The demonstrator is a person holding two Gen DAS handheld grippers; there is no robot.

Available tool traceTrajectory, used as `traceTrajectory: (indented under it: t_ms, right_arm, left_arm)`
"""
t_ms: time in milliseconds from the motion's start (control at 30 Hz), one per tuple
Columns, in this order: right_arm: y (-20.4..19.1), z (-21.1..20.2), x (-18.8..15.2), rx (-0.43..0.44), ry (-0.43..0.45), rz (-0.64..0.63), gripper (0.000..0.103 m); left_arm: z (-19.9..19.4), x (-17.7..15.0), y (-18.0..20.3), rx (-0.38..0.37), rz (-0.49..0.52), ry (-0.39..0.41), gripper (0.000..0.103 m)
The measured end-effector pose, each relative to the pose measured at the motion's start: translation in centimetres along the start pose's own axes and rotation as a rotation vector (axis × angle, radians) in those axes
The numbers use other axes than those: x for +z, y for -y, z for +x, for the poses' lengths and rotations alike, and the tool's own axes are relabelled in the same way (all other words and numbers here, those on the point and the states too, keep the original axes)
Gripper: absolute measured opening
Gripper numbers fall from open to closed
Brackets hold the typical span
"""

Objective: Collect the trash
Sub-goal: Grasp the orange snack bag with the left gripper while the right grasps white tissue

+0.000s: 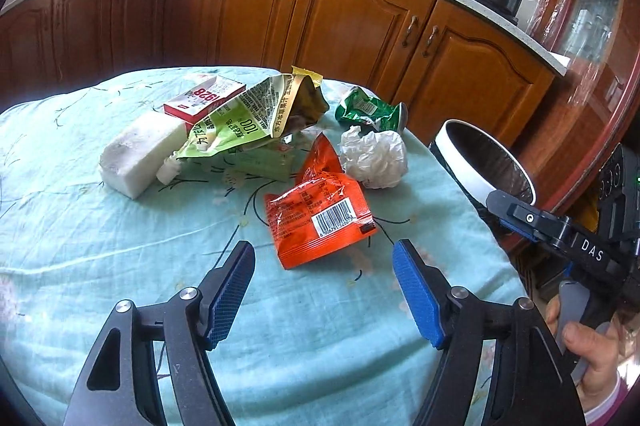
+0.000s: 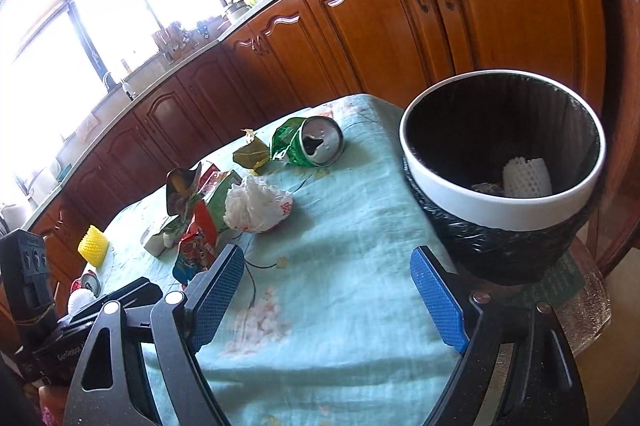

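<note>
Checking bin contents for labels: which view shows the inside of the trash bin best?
Right wrist view. It looks down into the trash bin, showing the black liner and a white foam net at the bottom. The left wrist view catches only the bin's tilted rim at the table's right edge, partly behind the right gripper; contents hidden.

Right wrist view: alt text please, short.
Open right gripper hovers empty over a table with a teal cloth, facing a black-lined, white-rimmed trash bin at the table's right edge. Crushed green can, crumpled white bag and wrappers lie to the left.
</note>
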State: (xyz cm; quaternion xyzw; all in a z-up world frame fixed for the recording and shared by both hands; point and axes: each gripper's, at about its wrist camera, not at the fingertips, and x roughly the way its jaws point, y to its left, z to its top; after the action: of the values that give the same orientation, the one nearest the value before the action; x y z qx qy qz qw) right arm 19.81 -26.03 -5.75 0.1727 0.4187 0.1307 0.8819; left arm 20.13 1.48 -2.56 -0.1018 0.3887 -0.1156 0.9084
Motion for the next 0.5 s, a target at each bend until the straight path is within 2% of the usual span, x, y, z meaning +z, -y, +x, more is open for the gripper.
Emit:
traceTrajectory:
  t_ms: [100,233,333,433,500]
  right_arm:
    - [-0.8,0.9,0.4,0.015,-0.011,-0.01,0.087]
    - [-1.8,2.5,1.1,0.035,-0.033,-0.03,0.086]
    - [-2.4,3.8,2.0,0.061,-0.056,-0.037,0.074]
    - [-3.3,5.4,2.9,0.082,-0.076,-0.062,0.067]
    - [-3.9,6.5,3.2,0.101,-0.093,-0.07,0.065]
  left_arm:
    - [0.7,0.3,0.1,0.01,0.001,-0.018,0.08]
    - [1.7,0.8,0.6,0.028,0.022,-0.027,0.08]
    - [2.4,1.4,1.0,0.047,0.045,-0.014,0.08]
    - [3.3,1.9,1.0,0.072,0.061,-0.003,0.077]
    - [4.0,2.1,0.8,0.069,0.057,-0.009,0.061]
